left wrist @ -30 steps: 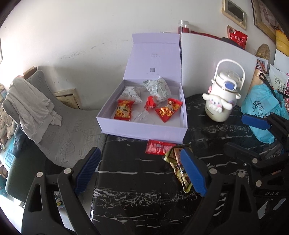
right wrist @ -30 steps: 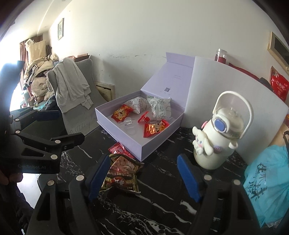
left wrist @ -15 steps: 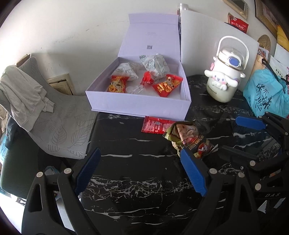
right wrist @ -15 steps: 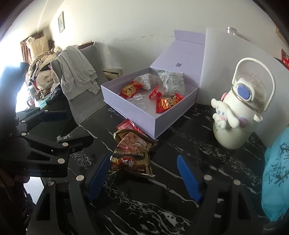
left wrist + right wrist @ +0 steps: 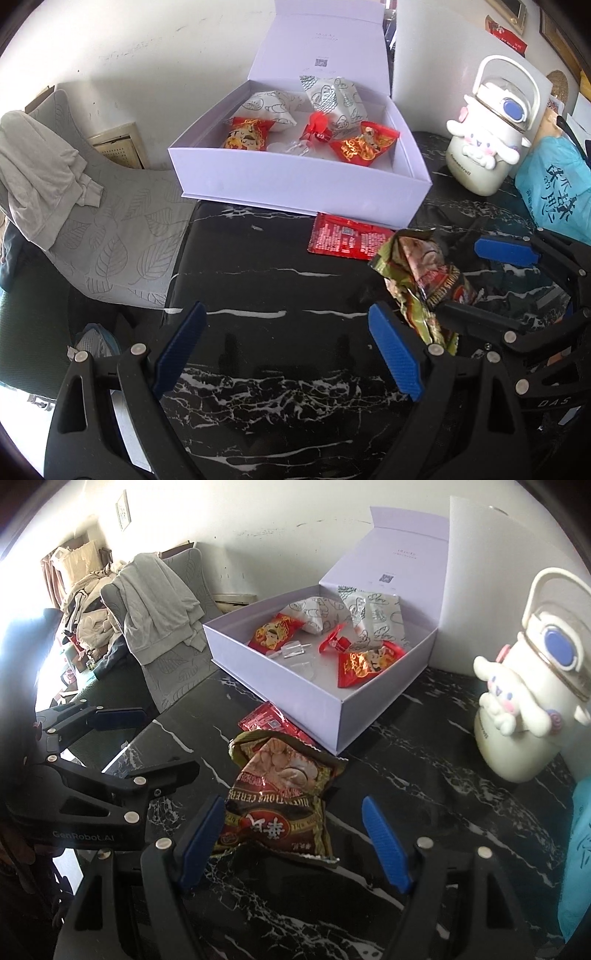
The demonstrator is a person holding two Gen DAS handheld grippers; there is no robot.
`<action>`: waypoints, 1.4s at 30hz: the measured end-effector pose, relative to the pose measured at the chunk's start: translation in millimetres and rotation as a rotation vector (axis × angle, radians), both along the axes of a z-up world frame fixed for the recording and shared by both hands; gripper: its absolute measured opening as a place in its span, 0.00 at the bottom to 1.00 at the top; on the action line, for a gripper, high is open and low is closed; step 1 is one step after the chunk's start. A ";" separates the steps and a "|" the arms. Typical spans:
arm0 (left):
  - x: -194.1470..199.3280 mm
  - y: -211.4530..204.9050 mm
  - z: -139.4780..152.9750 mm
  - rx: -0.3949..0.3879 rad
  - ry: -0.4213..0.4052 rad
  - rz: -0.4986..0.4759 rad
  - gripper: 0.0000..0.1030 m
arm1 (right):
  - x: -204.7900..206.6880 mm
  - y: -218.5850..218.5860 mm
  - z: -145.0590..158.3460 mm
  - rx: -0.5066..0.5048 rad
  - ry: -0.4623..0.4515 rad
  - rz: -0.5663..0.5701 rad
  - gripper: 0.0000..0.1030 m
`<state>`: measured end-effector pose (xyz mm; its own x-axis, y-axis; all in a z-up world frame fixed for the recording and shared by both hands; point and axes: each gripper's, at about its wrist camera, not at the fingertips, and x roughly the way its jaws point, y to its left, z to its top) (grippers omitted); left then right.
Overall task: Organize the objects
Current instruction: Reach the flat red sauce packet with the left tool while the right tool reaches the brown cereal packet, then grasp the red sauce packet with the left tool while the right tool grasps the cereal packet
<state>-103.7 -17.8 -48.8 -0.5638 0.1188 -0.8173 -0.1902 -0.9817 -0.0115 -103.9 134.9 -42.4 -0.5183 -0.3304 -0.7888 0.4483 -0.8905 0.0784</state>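
Observation:
An open lilac box (image 5: 295, 184) (image 5: 295, 698) stands on the black marble table (image 5: 280, 369) with its lid up and several snack packets inside. In front of it lie a flat red packet (image 5: 347, 238) (image 5: 266, 716) and a crumpled green-brown snack bag (image 5: 417, 273) (image 5: 280, 794). My right gripper (image 5: 293, 808) (image 5: 460, 277) is open, and the bag's near end lies between its blue pads without being pinched. My left gripper (image 5: 286, 321) (image 5: 170, 740) is open over bare table, left of the bag, with nothing between its fingers.
A white cartoon-dog bottle (image 5: 484, 147) (image 5: 528, 709) stands right of the box, with a blue plastic bag (image 5: 557, 192) (image 5: 580, 849) beyond it. A grey chair (image 5: 122, 236) (image 5: 173, 672) draped with a grey garment (image 5: 37, 177) sits against the table's left edge.
Both grippers have come down toward the table and tipped further downward. The snack bag now lies between the right gripper's fingers. Neither gripper's jaws have changed.

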 end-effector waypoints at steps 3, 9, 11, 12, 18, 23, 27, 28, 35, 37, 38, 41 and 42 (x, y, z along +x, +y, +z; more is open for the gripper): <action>-4.5 -0.3 -2.9 -0.008 -0.001 0.001 0.87 | -7.3 -2.3 -5.5 -0.013 -0.019 0.012 0.75; -14.2 -0.4 -8.3 0.001 -0.021 -0.001 0.87 | -18.2 -5.3 -12.1 -0.042 -0.044 0.031 0.75; -16.6 0.8 -8.6 0.001 -0.022 -0.004 0.87 | -20.6 -3.6 -14.6 -0.047 -0.047 0.031 0.75; -18.0 1.7 -8.5 0.000 -0.022 -0.005 0.87 | -21.8 -2.0 -15.8 -0.052 -0.049 0.029 0.75; -27.0 11.9 -6.8 0.007 -0.016 -0.022 0.87 | -27.3 17.1 -18.5 -0.098 -0.061 -0.006 0.76; -34.7 30.0 -9.1 0.001 -0.019 -0.051 0.87 | -28.3 37.7 -18.3 -0.100 -0.040 -0.049 0.76; -42.8 43.7 -15.3 -0.011 -0.035 -0.068 0.87 | -31.0 57.6 -20.8 -0.128 -0.049 -0.090 0.76; -45.0 47.1 -17.1 -0.010 -0.042 -0.072 0.87 | -31.2 62.3 -21.4 -0.135 -0.050 -0.098 0.76; -56.5 67.6 -25.6 -0.015 -0.067 -0.120 0.87 | -29.3 84.9 -21.0 -0.119 -0.035 -0.133 0.76; -59.7 71.2 -28.3 -0.043 -0.061 -0.123 0.88 | -28.6 84.2 -20.0 -0.107 -0.034 -0.107 0.76; -60.8 71.5 -28.4 -0.043 -0.055 -0.125 0.88 | -28.2 82.9 -19.4 -0.099 -0.030 -0.091 0.76; -64.4 69.9 -29.2 -0.025 -0.057 -0.136 0.88 | -26.5 77.1 -17.8 -0.075 -0.006 -0.045 0.76; -65.5 68.7 -29.5 -0.016 -0.059 -0.138 0.89 | -26.6 75.9 -17.3 -0.073 0.000 -0.034 0.76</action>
<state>-169.2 50.9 -78.3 -0.4939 0.1784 -0.8510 -0.3226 -0.9465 -0.0112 -130.6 210.8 -59.6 -0.5304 -0.3689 -0.7633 0.4175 -0.8973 0.1435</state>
